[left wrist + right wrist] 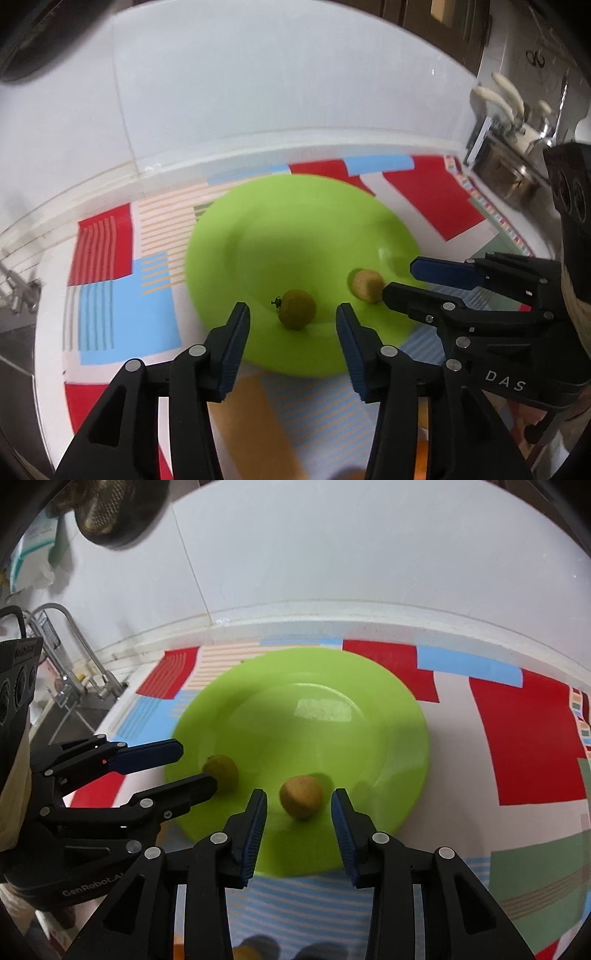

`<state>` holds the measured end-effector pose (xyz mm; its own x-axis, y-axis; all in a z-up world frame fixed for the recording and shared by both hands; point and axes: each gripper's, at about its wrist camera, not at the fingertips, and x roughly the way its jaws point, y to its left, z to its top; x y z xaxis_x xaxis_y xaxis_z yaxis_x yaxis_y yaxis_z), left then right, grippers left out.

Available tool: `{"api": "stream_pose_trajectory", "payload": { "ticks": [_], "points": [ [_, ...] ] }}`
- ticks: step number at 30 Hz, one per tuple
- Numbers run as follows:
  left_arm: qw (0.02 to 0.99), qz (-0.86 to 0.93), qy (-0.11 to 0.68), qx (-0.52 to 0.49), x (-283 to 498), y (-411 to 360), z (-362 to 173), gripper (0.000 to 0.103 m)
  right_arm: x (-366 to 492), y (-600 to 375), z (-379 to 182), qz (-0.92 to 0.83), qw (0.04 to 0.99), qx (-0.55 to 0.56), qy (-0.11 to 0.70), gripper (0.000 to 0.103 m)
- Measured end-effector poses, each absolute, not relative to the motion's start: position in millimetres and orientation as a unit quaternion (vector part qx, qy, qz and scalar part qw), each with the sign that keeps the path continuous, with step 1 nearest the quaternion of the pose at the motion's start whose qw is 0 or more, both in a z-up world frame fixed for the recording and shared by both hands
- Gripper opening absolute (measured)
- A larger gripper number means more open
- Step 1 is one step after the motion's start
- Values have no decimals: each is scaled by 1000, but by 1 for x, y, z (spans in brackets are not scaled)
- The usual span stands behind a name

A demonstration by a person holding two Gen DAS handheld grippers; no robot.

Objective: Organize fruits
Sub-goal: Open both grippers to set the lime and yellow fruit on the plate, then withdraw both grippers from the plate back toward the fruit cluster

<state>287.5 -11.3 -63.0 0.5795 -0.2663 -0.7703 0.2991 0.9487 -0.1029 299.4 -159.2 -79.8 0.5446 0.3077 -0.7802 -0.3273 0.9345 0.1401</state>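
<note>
A faucet over a steel sink stands at the left of the right wrist view, and cream-handled utensils sit in a rack at the far right of the left wrist view, all well clear of the work. The white worktop meets a white wall and carries a patterned mat of red, blue and striped blocks. On the mat lies a lime-green plate holding two small fruits. The left hand-held gripper is spread, its pads either side of the greenish stemmed fruit without touching it. The right hand-held gripper likewise stands spread around the yellowish fruit, pads apart from it.
</note>
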Motion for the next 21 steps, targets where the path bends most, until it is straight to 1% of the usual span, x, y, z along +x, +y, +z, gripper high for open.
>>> {"api": "stream_pose_trajectory", "payload": {
  "ticks": [4,13,16,19,21],
  "points": [
    [896,-151,417,17,265,-8,-44,51,278,-162,-59,177,891,-11,418,37],
    [914,-138,380,29,208,-3,-8,64,219,-163,-17,169,915,-4,367,38],
    [919,-140,367,26,189,0,1,67,198,-164,-9,161,921,4,354,50],
    [924,-136,355,31,171,3,8,70,179,-163,-3,153,926,6,345,51],
    [928,-134,346,37,160,4,11,72,167,-165,-1,142,929,10,343,54]
  ]
}}
